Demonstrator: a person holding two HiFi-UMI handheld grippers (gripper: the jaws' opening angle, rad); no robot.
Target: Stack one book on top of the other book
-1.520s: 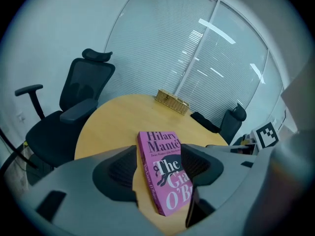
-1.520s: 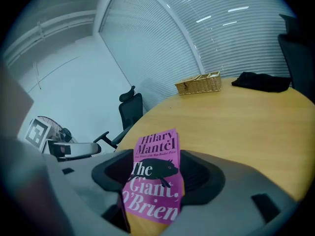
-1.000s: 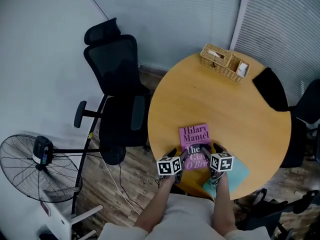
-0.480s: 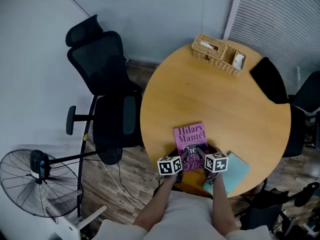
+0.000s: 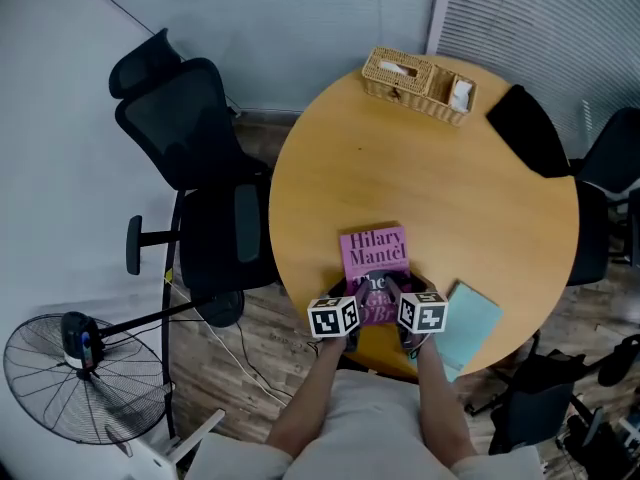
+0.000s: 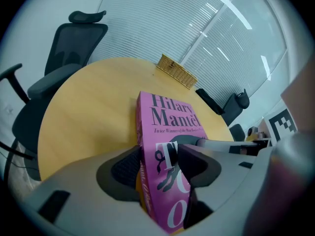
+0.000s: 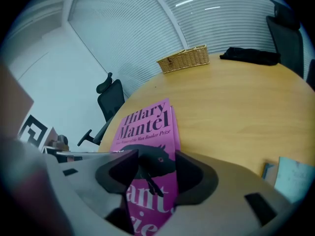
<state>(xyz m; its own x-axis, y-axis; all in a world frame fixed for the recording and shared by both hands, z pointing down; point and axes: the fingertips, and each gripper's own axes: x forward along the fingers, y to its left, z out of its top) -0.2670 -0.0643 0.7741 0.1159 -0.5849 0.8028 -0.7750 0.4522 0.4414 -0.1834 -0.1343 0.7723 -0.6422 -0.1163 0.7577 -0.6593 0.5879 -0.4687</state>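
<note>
Two grippers, both jaws closing: we've got the left gripper (image 6: 156,165) pinching the left edge of the pink book (image 5: 374,253), the right gripper (image 7: 150,173) pinching its right edge; teal book (image 5: 466,323) just beside.

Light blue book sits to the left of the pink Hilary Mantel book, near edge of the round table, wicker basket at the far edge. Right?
No. The head view shows the light blue book to the right of the pink Hilary Mantel book, not the left. The rest holds: near edge of the round table, wicker basket at the far edge.
</note>
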